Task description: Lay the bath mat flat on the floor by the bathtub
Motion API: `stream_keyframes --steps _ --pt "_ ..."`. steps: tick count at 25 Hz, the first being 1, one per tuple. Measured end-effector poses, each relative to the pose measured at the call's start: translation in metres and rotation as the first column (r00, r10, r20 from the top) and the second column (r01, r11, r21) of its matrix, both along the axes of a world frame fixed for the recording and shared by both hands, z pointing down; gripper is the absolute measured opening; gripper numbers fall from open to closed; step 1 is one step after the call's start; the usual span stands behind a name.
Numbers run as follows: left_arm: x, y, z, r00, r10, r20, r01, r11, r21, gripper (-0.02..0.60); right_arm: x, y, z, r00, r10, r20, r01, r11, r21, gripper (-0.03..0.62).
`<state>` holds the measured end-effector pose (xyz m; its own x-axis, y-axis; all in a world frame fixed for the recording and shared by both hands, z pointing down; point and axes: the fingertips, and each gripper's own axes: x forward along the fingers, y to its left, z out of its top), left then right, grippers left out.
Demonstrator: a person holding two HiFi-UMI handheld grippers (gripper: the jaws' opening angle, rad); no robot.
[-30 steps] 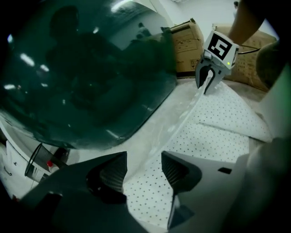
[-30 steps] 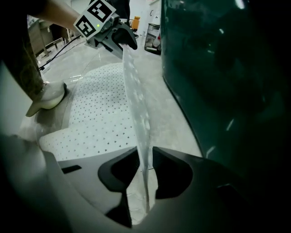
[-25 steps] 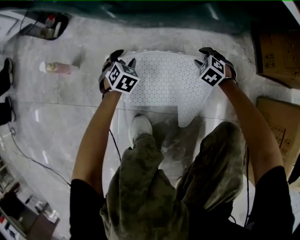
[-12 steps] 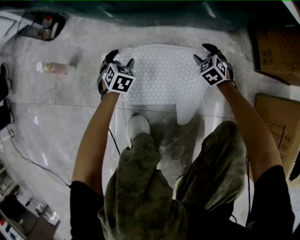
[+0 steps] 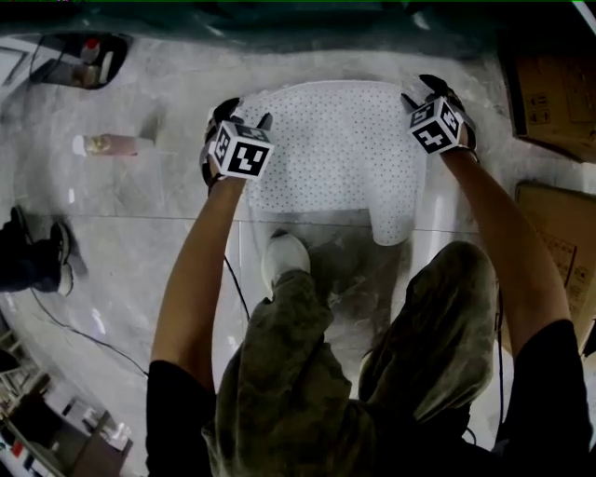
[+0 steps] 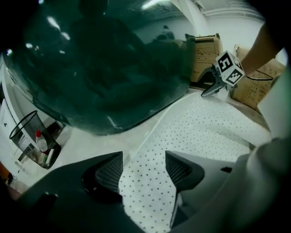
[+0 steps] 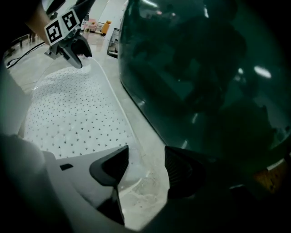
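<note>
A: What is the left claw (image 5: pixel 244 116) doing?

B: Its jaws are standing well apart, having just been opening. The mat (image 5: pixel 326 149) is lying with one corner between them, but the pads are not pressing on it.

A: And the right claw (image 5: pixel 419 91)?

B: It is gaping too, its jaws also just having been opening. Only bare floor (image 7: pixel 136 191) is showing between them. The mat's edge is lying just beside the jaw on its 9 o'clock side.

A: So which way is the mat running from each claw?

B: In the head view it is stretching toward 3 o'clock from the left claw and toward 9 o'clock from the right one. Its long axis is running 9 to 3, along the tub (image 5: pixel 326 23), which is sitting at 12 o'clock. A strip of floor is showing between the mat and the tub.

A: Is it lying flat?

B: Most of it is looking flat. One tab (image 5: pixel 396 224) at the 5 o'clock corner is reaching toward 6 o'clock, toward the person's legs. I cannot tell whether that is the mat's own shape or a part needing straightening.

A: Which claw is sitting nearer that tab?

B: The right one; the tab is lying at about 6 o'clock from it, while the left claw is sitting well apart from it. If anything is still needing a tug, I am judging it to be the right hand's job.
</note>
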<state>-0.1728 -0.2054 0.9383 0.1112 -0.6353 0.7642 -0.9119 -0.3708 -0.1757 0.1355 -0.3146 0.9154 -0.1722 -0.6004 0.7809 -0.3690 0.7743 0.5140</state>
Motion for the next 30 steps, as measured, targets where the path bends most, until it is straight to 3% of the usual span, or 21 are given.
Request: stream_keyframes --steps 7,10,15,18,20,22,24,25,28,29,30 --pt "-0.034 0.007 0.012 0.997 -0.074 -0.011 0.073 0.997 -0.013 0.285 0.015 0.001 -0.001 0.991 0.114 0.077 -0.113 0.993 -0.023 0.264" --pt "-0.035 0.022 0.018 0.997 -0.075 -0.014 0.074 0.997 -0.037 0.285 0.019 0.019 0.001 0.982 0.133 0.133 -0.123 0.989 -0.079 0.264" --pt "-0.016 0.062 0.027 0.999 -0.017 -0.047 0.014 0.998 -0.055 0.285 0.026 0.074 0.014 0.977 0.096 0.189 -0.058 0.979 -0.195 0.265" --pt "0.006 0.090 0.034 0.997 0.025 -0.069 -0.030 0.997 -0.075 0.285 0.040 0.097 0.021 0.950 0.172 0.262 -0.098 0.956 -0.275 0.268" --pt "0.025 0.111 0.045 0.994 0.039 -0.104 -0.050 0.994 -0.102 0.285 0.053 0.110 0.032 0.916 0.257 0.309 -0.140 0.924 -0.356 0.282" --pt "0.043 0.128 0.057 0.988 0.054 -0.147 -0.073 0.989 -0.126 0.285 0.065 0.124 0.045 0.872 0.352 0.341 -0.182 0.879 -0.440 0.317" --pt "0.054 0.146 0.070 0.984 0.082 -0.159 -0.109 0.980 -0.166 0.290 0.074 0.138 0.055 0.800 0.472 0.370 -0.231 0.813 -0.535 0.340" --pt "0.059 0.154 0.076 0.983 0.117 -0.140 -0.142 0.972 -0.187 0.291 0.077 0.143 0.059 0.741 0.549 0.387 -0.252 0.762 -0.596 0.344" --pt "0.076 0.168 0.081 0.960 0.281 -0.005 -0.276 0.939 -0.205 0.285 0.086 0.146 0.065 0.478 0.775 0.414 -0.268 0.577 -0.771 0.344" --pt "0.080 0.168 0.081 0.949 0.315 0.023 -0.304 0.929 -0.212 0.279 0.087 0.146 0.067 0.430 0.805 0.408 -0.264 0.544 -0.796 0.344" --pt "0.083 0.168 0.082 0.943 0.331 0.028 -0.316 0.922 -0.224 0.270 0.088 0.148 0.070 0.422 0.813 0.400 -0.261 0.532 -0.806 0.342"
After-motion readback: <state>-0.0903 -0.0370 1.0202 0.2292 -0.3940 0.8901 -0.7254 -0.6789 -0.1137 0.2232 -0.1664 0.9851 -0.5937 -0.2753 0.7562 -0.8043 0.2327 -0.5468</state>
